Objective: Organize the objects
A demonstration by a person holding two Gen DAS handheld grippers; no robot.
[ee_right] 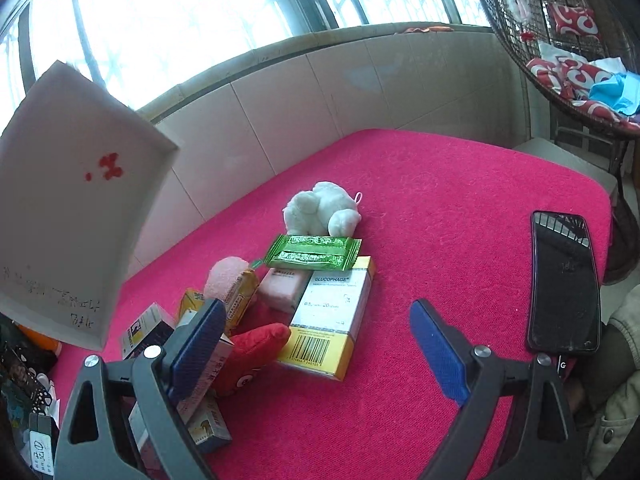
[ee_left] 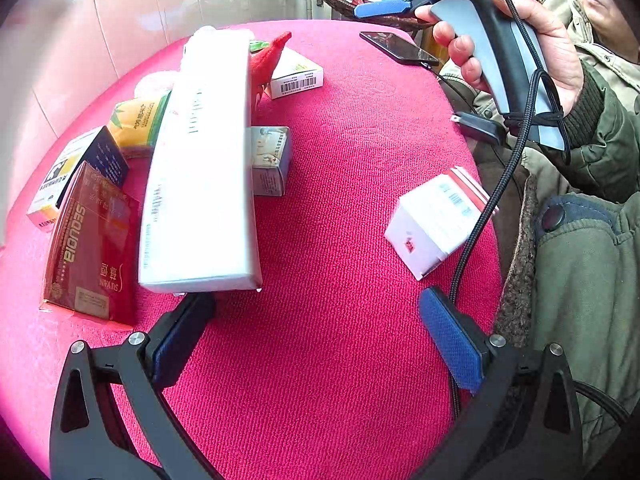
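Observation:
A pink cloth covers the table (ee_left: 340,208). A long white box (ee_left: 204,160) stands on it, with a red SEQUOIA box (ee_left: 92,252), a yellow-green box (ee_left: 138,120) and a small grey box (ee_left: 270,160) beside it. A white box with red stripes (ee_left: 436,220) lies near the right edge. My left gripper (ee_left: 316,340) is open and empty just in front of the long box. My right gripper (ee_right: 316,344) is open and empty above a red plush toy (ee_right: 252,356) and a yellow-white GLUCOPHAGE box (ee_right: 332,320); it also shows in the left wrist view (ee_left: 384,6).
A black phone (ee_right: 564,280) on a cable lies at the table's right edge. A white plush toy (ee_right: 320,208) and a green packet (ee_right: 312,252) lie behind the boxes. A tiled wall (ee_right: 320,88) runs behind the table; a wicker chair (ee_right: 560,40) stands at the right.

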